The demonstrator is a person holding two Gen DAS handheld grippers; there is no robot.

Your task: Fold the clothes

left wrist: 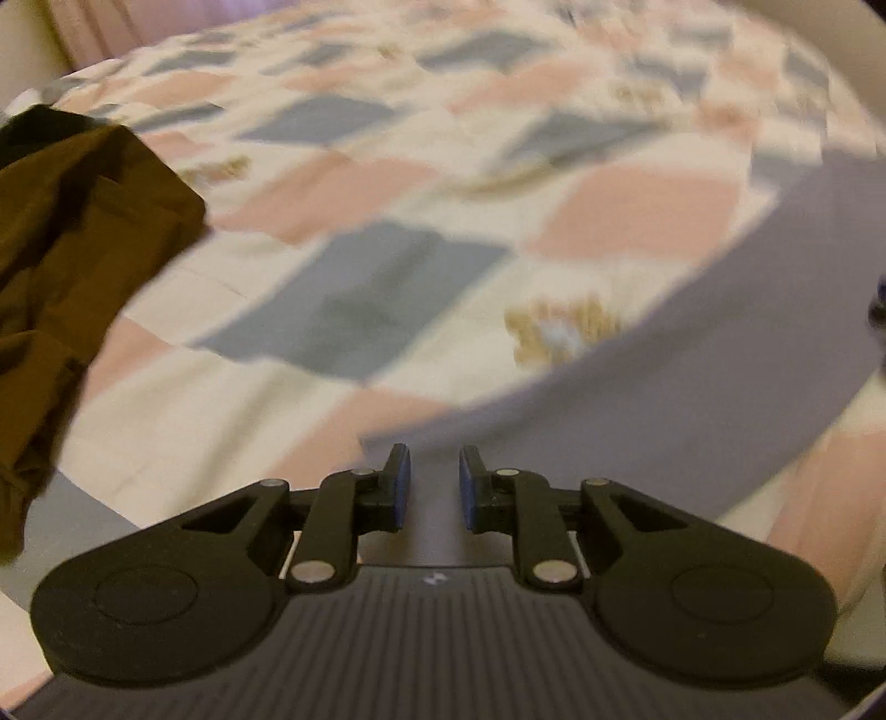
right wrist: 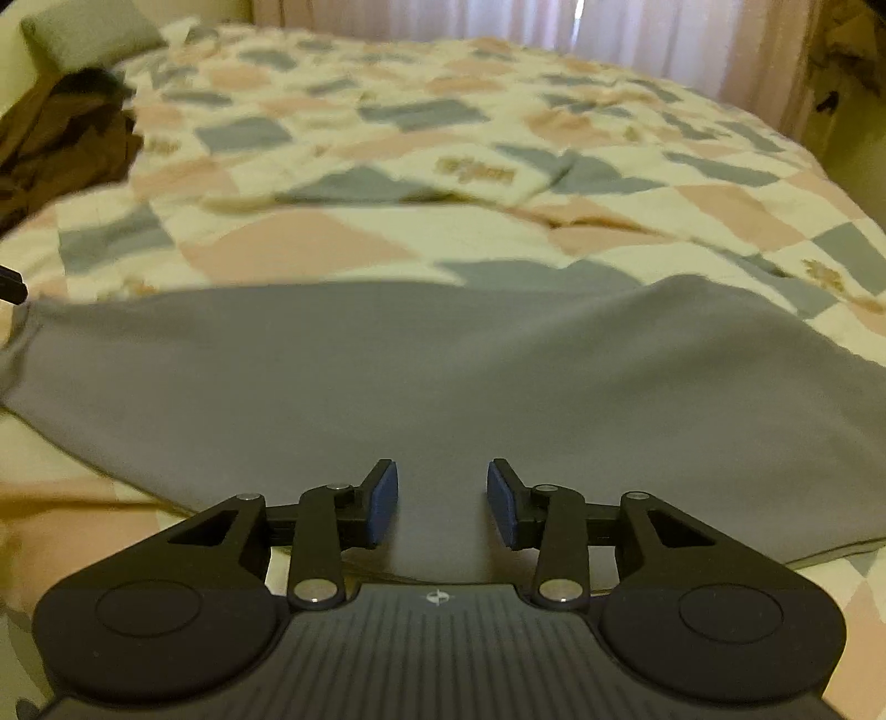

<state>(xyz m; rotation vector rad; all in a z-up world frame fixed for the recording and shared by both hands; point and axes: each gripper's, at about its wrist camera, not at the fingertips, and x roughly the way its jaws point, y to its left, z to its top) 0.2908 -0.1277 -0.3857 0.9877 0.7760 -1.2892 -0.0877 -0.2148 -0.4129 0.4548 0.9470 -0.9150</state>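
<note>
A grey garment lies spread across the near part of the bed. In the left wrist view the same grey garment runs as a stretched band from the right into my left gripper, whose blue pads stand close together with grey fabric filling the gap. The garment's left end is drawn to a point beside a black fingertip at the right wrist view's left edge. My right gripper hangs over the garment's near edge. Its pads are well apart and grip nothing, with the cloth showing flat between them.
A patchwork bedspread of pink, grey and cream covers the bed. A crumpled brown garment lies at the far left, the same brown garment in the right wrist view. A grey-green cushion and pale curtains are at the back.
</note>
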